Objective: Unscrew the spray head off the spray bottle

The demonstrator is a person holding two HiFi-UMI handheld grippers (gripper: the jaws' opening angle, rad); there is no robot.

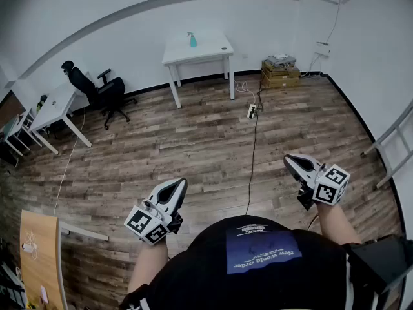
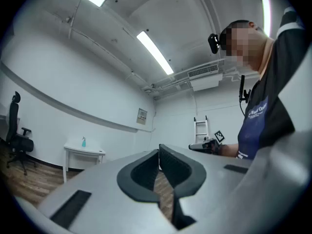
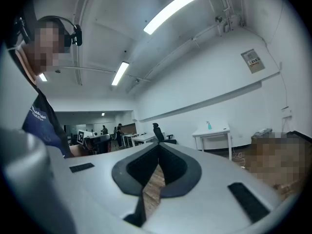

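Wood-plank floor (image 1: 193, 147) fills most of the head view, bounded by white walls (image 1: 129, 18) along the top of the frame. Against the far wall, at the upper centre, stands a small white table (image 1: 206, 49). The teal spray bottle (image 1: 192, 41) stands upright on the table's back left part with its spray head (image 1: 191, 35) on top; it is too small to tell more. To the left, a black office chair (image 1: 98, 90) sits beside a second table (image 1: 55, 105) near the left edge. To the right of the bottle's table, cardboard boxes (image 1: 280, 73) are stacked by the wall. A black cable (image 1: 253, 166) runs from a power strip (image 1: 252, 111) down the middle of the floor toward the person (image 1: 258, 263) at the bottom of the frame.

Both tools are low in the frame, well apart from the bottle and from each other. The left hand-held gripper (image 1: 179, 183) is left of centre, its jaws pressed together with nothing between them and its marker cube (image 1: 145, 226) nearest the camera. The right hand-held gripper (image 1: 289, 161) is at the lower right, its jaws likewise closed tip to tip and empty.

In the left gripper view the table and bottle appear small at the left, beyond the closed jaws, and a step ladder (image 2: 201, 129) stands by the wall right of centre. In the right gripper view the table and bottle show right of centre, far across the room.
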